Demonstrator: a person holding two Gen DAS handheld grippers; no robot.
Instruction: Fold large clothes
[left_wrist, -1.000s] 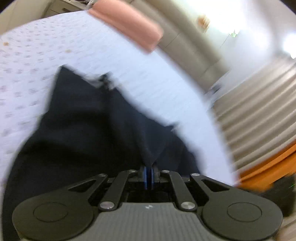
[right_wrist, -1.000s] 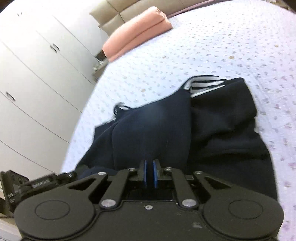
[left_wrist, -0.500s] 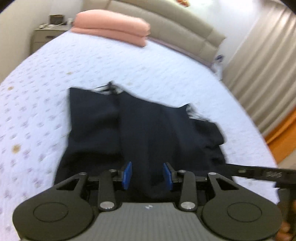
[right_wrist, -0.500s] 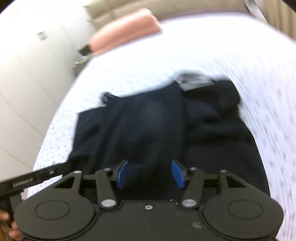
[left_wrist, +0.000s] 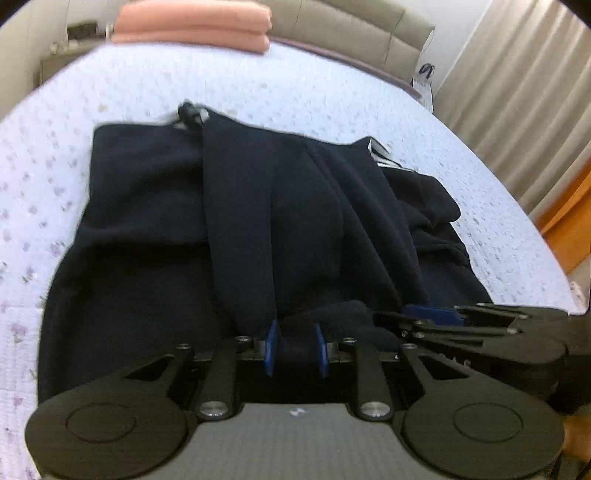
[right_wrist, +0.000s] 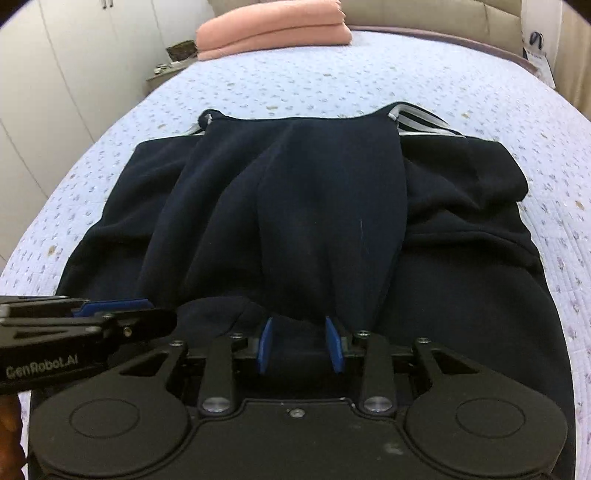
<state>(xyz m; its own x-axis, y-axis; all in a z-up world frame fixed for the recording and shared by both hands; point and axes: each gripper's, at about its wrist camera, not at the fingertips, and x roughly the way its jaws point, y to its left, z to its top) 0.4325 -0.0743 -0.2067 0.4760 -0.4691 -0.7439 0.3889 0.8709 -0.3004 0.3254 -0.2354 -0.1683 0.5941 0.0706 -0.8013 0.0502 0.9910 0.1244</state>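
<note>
Where the dark navy garment is spread over the bed, a folded panel is seen running straight ahead of both grippers, striped trim showing at its far corners. The left gripper and right gripper are held apart, cloth bunched between their blue fingers, unclamped.
</note>
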